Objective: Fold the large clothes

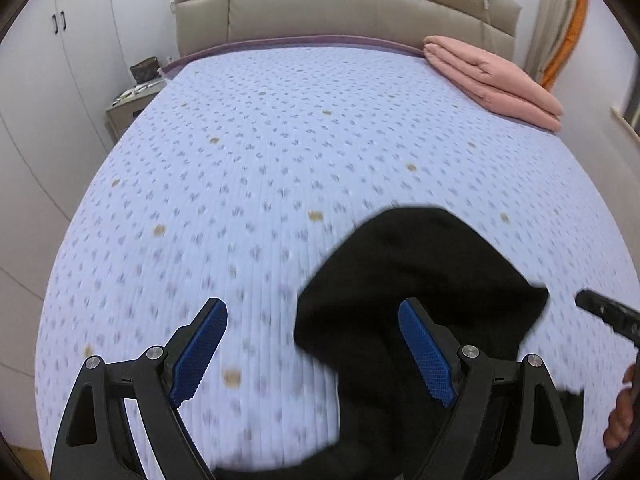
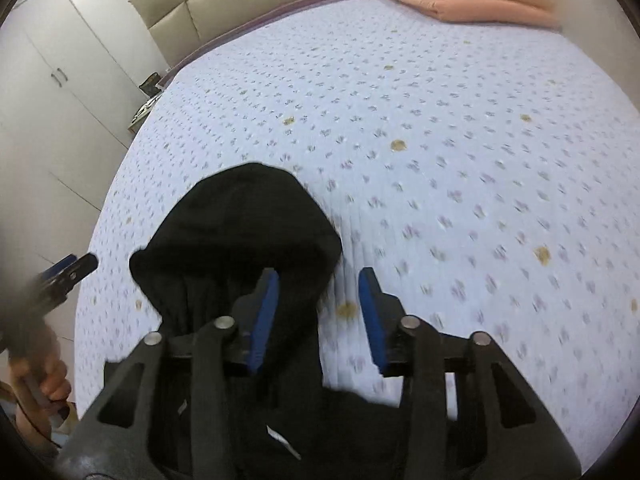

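Observation:
A black hooded garment [image 1: 420, 280] lies bunched on the near part of the bed, hood pointing toward the headboard; it also shows in the right wrist view [image 2: 240, 224]. My left gripper [image 1: 312, 316] is open and empty, its right finger over the garment's left edge. My right gripper [image 2: 318, 280] is open and empty, its left finger above the garment's right side. The right gripper's tip shows at the left wrist view's right edge [image 1: 608, 314]. The left gripper shows at the right wrist view's left edge [image 2: 68, 270]. The garment's lower part is hidden under the grippers.
The bed [image 1: 280, 152] has a pale blue patterned cover. A folded pink blanket [image 1: 492, 80] lies at the far right corner by the beige headboard [image 1: 344, 12]. A nightstand [image 1: 128, 104] and white wardrobe [image 1: 52, 80] stand to the left.

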The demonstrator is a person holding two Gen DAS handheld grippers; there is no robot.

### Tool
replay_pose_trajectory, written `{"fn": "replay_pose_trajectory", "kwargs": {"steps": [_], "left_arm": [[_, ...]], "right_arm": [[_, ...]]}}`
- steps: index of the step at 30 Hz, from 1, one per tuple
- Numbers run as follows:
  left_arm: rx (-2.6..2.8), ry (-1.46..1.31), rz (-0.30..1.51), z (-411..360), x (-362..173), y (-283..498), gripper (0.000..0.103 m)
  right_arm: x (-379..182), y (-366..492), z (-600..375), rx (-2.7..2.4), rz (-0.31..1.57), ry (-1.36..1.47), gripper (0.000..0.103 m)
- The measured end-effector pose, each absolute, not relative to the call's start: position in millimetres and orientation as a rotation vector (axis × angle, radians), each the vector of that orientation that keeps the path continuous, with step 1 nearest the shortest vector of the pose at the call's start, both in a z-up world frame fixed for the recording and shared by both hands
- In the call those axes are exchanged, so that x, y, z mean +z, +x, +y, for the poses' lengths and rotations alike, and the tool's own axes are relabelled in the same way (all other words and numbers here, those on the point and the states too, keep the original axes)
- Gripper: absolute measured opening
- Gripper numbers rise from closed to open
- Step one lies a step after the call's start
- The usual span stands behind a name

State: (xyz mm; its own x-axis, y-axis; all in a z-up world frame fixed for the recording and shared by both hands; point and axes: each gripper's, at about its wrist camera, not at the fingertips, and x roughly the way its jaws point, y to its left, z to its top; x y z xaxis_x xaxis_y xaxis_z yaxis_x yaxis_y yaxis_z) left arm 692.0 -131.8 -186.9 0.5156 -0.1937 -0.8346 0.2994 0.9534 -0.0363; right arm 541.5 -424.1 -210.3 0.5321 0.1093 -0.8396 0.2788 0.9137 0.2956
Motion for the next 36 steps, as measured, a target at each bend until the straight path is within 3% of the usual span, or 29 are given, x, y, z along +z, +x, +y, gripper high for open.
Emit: {"fn": "replay_pose_trajectory", "kwargs": {"steps": [6,13,16,18,19,20,22,25,31,33,36], "left_arm": [[-0.431,0.120,1.006,-137,-198,711,0.088],[-0.421,0.482,0.970,-150,-253,687,0.090],[-0.374,0.557,1.001,-161,-284,698,0.087],[-0.322,0.474,0.975,-152,-279,708,0.075],[-0.305,0.423,0.972,-145,-275,712,0.051],[-0.326,0.317,0.984,-133,-268,718,0.046],[-0.388,0.096,0.975,-104,-245,721,0.046],[-0.461,0.028,0.928,-92,-228,713,0.047],[-0.469,0.148,1.161,-105,-313,722,0.047],[-0.477,0.148,1.156,-102,-315,717,0.048],[-0.475,0.144,1.152,-94,-301,712,0.057]], "right_arm": [[-223,565,-425,-0.039,1.084,0.376,0.042],[-259,584,-399,-0.034,1.177,0.192,0.046],[-280,599,-396,-0.059,1.243,0.184,0.042],[-277,600,-397,-0.063,1.210,0.190,0.013],[-272,597,-398,-0.105,1.175,0.155,0.005],[-266,594,-401,-0.116,1.145,0.157,0.004],[-251,581,-411,-0.100,1.076,0.224,0.005],[-233,557,-411,-0.094,0.969,0.192,0.006],[-298,561,-428,-0.091,1.132,0.286,0.008],[-307,561,-425,-0.070,1.160,0.284,0.008],[-296,557,-425,-0.067,1.162,0.264,0.017]]}}
